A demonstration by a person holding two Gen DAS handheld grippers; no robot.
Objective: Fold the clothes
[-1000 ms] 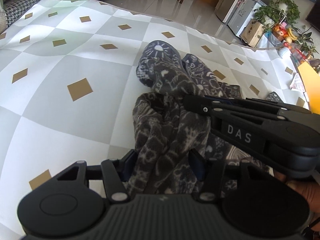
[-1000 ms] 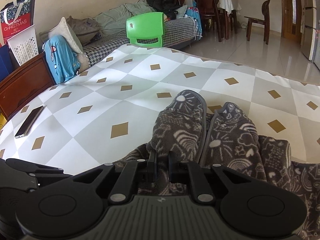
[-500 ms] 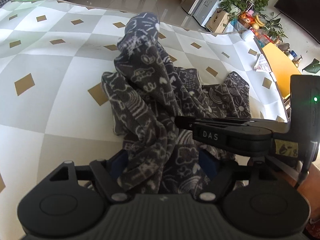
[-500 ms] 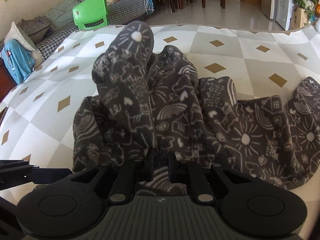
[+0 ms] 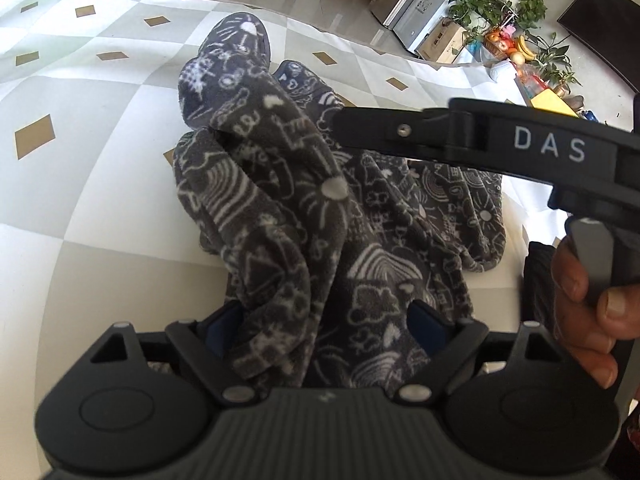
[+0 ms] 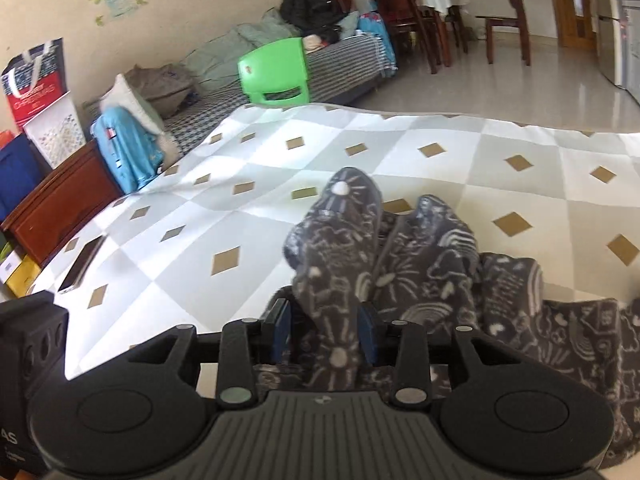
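A dark grey fleece garment (image 5: 280, 184) with white doodles lies bunched on the checked mat (image 5: 80, 152), its two rounded ends pointing away. My left gripper (image 5: 326, 320) stands wide and its jaws are opening; fabric drapes loosely between the blue pads (image 5: 428, 322) without being pinched. In the right wrist view a narrow ridge of the garment (image 6: 424, 272) runs between the jaws of my right gripper (image 6: 324, 332), which are opening, with a gap beside the left pad. The right gripper's fingers (image 5: 380, 132) reach in over the cloth from the right.
A person's hand (image 5: 588, 280) holds the right gripper's handle. A phone (image 6: 82, 264) lies near the mat's left edge. Beyond the mat are a green chair (image 6: 276, 72), a sofa with piled clothes (image 6: 240, 44), a wooden cabinet (image 6: 60, 208) and potted plants (image 5: 516, 12).
The right jaws, shut on the fabric before, have parted. The left jaws have spread wider. The raised bunch of cloth has sunk back towards the mat.
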